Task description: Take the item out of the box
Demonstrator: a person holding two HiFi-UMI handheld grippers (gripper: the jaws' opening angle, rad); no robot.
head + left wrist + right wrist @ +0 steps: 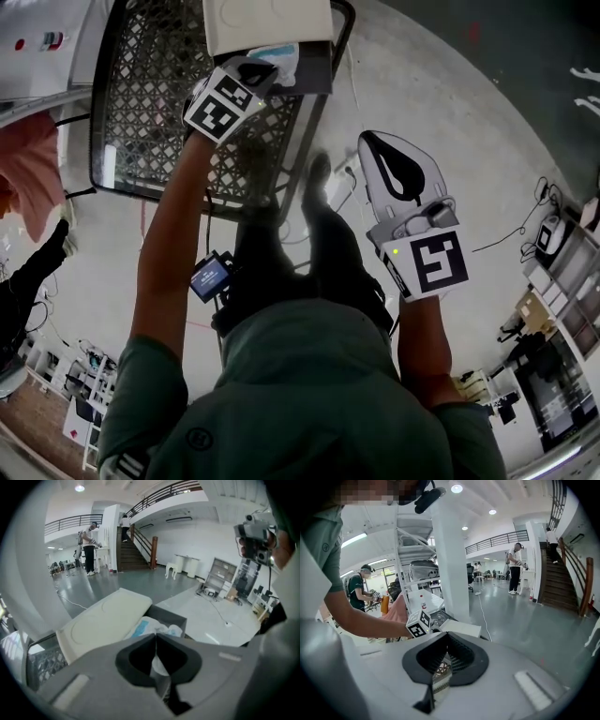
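a large indoor hall with a glossy grey floor (450, 112); the left gripper view shows a staircase (133, 555) and a railed upper level at the far side, with people standing well away near it. in the head view a black metal mesh table (141, 94) fills the far left. at its far right corner sits a dark box (317, 73), open, with its pale lid (267, 23) lying just beyond it on the far side.

the right gripper (367, 139) hangs over the bare floor to the right of the table, well apart from the box. its jaws are together at the tips and there is nothing between them; only the mesh shows through the gap behind the tips.

the left gripper (265, 67) reaches over the table to the box's near edge. its own view shows its jaws closed, tips meeting. those tips are right at the item (281, 54), a small thing in white and blue wrapping that lies inside the box. whether a fold of the wrapping is caught between the tips cannot be told.
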